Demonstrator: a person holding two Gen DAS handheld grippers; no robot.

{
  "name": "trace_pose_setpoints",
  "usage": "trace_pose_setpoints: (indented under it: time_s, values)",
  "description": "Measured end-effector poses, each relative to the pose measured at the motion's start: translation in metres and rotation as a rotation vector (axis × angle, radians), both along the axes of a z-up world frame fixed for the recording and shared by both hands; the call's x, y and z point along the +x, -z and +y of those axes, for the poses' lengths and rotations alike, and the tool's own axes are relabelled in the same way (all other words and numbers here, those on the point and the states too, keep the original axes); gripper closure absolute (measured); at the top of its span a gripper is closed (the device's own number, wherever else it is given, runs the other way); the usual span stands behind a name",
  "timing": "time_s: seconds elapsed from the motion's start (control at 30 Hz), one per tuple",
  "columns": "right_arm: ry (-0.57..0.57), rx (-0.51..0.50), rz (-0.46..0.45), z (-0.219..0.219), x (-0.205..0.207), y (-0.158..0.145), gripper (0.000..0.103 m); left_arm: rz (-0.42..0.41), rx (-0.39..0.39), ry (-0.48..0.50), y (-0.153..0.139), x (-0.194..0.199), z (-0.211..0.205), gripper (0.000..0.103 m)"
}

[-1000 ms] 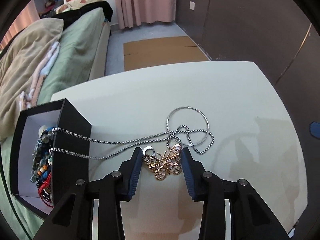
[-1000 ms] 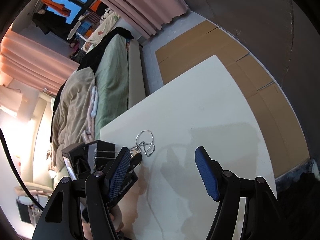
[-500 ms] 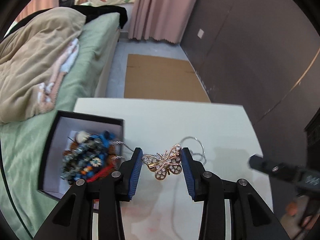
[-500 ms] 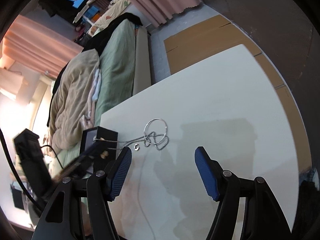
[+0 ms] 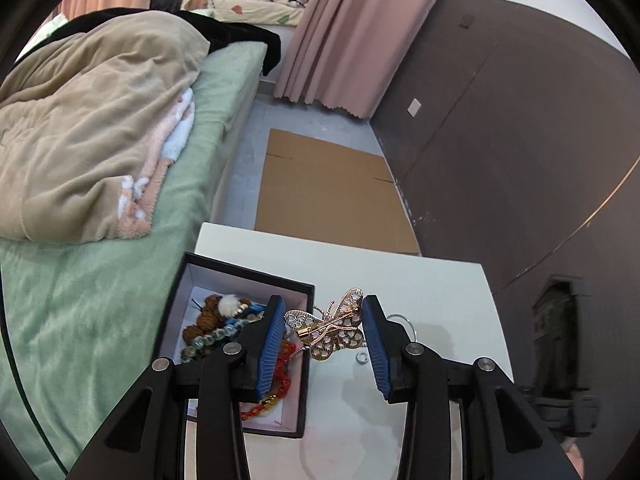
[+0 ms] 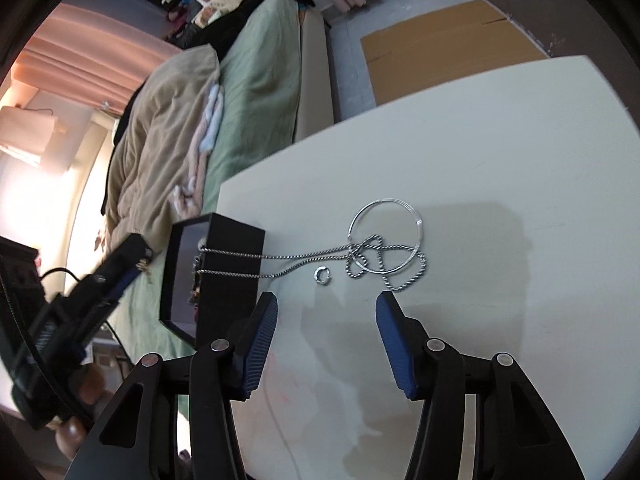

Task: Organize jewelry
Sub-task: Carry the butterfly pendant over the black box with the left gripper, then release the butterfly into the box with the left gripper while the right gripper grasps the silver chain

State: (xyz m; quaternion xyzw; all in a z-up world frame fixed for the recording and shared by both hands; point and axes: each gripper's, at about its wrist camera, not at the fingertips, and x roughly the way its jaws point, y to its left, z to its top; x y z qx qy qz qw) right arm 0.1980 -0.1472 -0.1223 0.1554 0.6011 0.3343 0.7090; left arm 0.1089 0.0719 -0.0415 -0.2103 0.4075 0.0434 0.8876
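My left gripper (image 5: 324, 332) is shut on a gold butterfly brooch (image 5: 330, 330) and holds it in the air above the right edge of a black jewelry box (image 5: 240, 276) with several beaded pieces (image 5: 212, 326) inside. The box also shows in the right wrist view (image 6: 232, 256). A silver chain necklace (image 6: 376, 260) hangs over the box's side and lies tangled through a silver bangle (image 6: 384, 236) on the white table (image 6: 500, 152). A small silver ring (image 6: 322, 274) lies beside it. My right gripper (image 6: 326, 338) is open and empty, just short of the ring and chain.
A bed with green sheet (image 5: 80, 312) and beige blanket (image 5: 92, 120) runs along the table's left side. Flat cardboard (image 5: 328, 192) lies on the floor beyond the table. A dark wall (image 5: 520, 120) stands to the right. The left gripper's body (image 6: 80, 300) shows left of the box.
My left gripper has lifted the brooch off the table and carried it left, over the box edge. My right gripper has moved closer to the chain and ring.
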Motion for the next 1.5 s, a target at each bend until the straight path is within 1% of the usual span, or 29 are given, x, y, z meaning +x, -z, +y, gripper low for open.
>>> trace_pose_setpoints:
  time_s: [0.1, 0.2, 0.4, 0.57, 0.67, 0.8, 0.93, 1.03, 1.07, 1.13, 1.17, 1.27, 1.3, 1.33, 1.37, 1.4, 1.43, 1.5]
  values:
    - [-0.022, -0.030, 0.009, 0.013, 0.001, 0.008, 0.050, -0.005, -0.013, -0.005, -0.001, 0.000, 0.007, 0.062]
    - [-0.018, -0.081, -0.028, 0.020, 0.004, 0.009, 0.050, -0.011, -0.029, -0.012, -0.002, 0.000, 0.015, 0.062]
    - [0.004, -0.045, -0.047, 0.023, 0.021, 0.010, 0.050, -0.013, -0.049, -0.020, -0.001, 0.002, 0.025, 0.062]
    - [0.042, -0.076, -0.092, 0.022, 0.029, 0.008, 0.050, -0.008, -0.053, -0.022, 0.000, 0.003, 0.030, 0.062]
    - [0.042, -0.145, -0.132, 0.025, 0.028, 0.004, 0.050, -0.008, -0.055, -0.024, 0.000, 0.002, 0.032, 0.062]
    - [0.025, -0.223, -0.152, 0.025, 0.023, 0.001, 0.050, -0.014, -0.058, -0.029, -0.002, -0.001, 0.034, 0.062]
    - [0.016, -0.341, -0.216, 0.024, 0.014, -0.002, 0.050, -0.019, -0.061, -0.033, -0.004, -0.004, 0.035, 0.062]
    - [0.003, -0.401, -0.233, 0.024, 0.011, 0.001, 0.050, -0.023, -0.065, -0.038, -0.005, -0.006, 0.036, 0.062]
    - [0.005, -0.404, -0.241, 0.023, 0.011, 0.001, 0.050, -0.024, -0.066, -0.041, -0.005, -0.006, 0.037, 0.062]
    - [0.004, -0.430, -0.249, 0.023, 0.010, 0.000, 0.054, -0.026, -0.070, -0.049, -0.006, -0.009, 0.041, 0.062]
    - [-0.001, -0.442, -0.258, 0.025, 0.009, 0.000, 0.055, -0.027, -0.071, -0.053, -0.006, -0.010, 0.042, 0.062]
    - [-0.032, -0.515, -0.310, 0.037, 0.002, 0.000, 0.055, -0.027, -0.076, -0.067, -0.007, -0.013, 0.047, 0.062]
    - [-0.049, -0.532, -0.332, 0.041, -0.001, 0.001, 0.056, -0.028, -0.078, -0.070, -0.007, -0.014, 0.048, 0.062]
    - [-0.067, -0.524, -0.352, 0.044, -0.004, -0.001, 0.066, -0.028, -0.078, -0.071, -0.007, -0.015, 0.048, 0.062]
    - [-0.074, -0.516, -0.350, 0.045, -0.004, -0.002, 0.069, -0.028, -0.079, -0.071, -0.007, -0.015, 0.048, 0.062]
    - [-0.083, -0.508, -0.348, 0.045, -0.005, -0.003, 0.077, -0.029, -0.078, -0.071, -0.007, -0.017, 0.048, 0.062]
    - [-0.090, -0.501, -0.348, 0.044, -0.006, -0.003, 0.088, -0.028, -0.077, -0.071, -0.007, -0.018, 0.047, 0.062]
    - [-0.100, -0.480, -0.336, 0.041, -0.008, -0.004, 0.096, -0.027, -0.072, -0.070, -0.007, -0.019, 0.046, 0.062]
